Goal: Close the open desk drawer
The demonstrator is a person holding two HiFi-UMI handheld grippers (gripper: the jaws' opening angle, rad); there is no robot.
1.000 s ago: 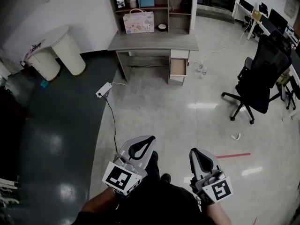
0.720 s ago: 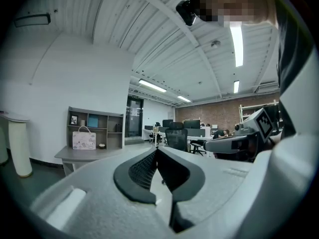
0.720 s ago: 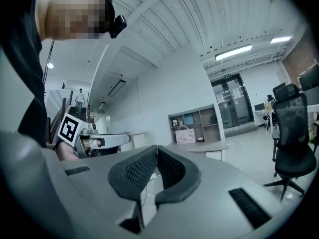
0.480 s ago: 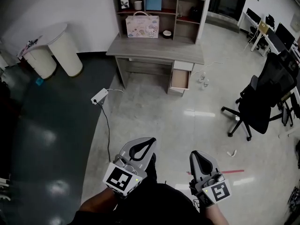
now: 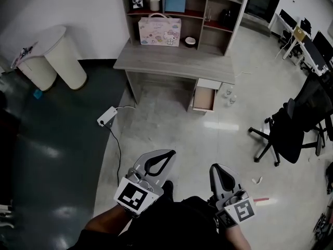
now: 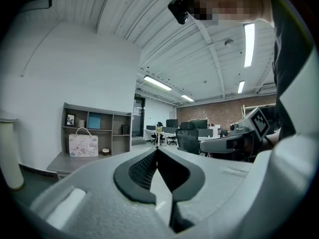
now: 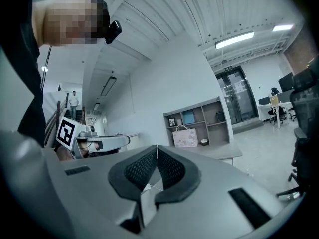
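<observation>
A grey wooden desk [image 5: 171,61] with a shelf hutch stands against the far wall. Its small drawer [image 5: 204,99] under the right end is pulled out, its empty wooden inside showing. My left gripper [image 5: 165,153] and right gripper [image 5: 217,168] are low in the head view, held level, far from the desk across bare floor. Both are shut, tips touching, nothing between them. In the left gripper view the desk [image 6: 67,161] shows at left behind the shut left gripper [image 6: 157,148]. In the right gripper view the desk [image 7: 219,153] stands behind the shut right gripper [image 7: 157,146].
A pink patterned bag [image 5: 159,31] sits on the desk. A power strip [image 5: 106,116] with a cable lies on the floor to the left. A black office chair [image 5: 292,132] stands at right, a white round table [image 5: 44,51] at left. Two bottles [image 5: 229,92] stand beside the drawer.
The desk and its open drawer have grown larger and slid lower and rightward in the head view: I have moved toward them. Both grippers keep their pose and stay shut.
</observation>
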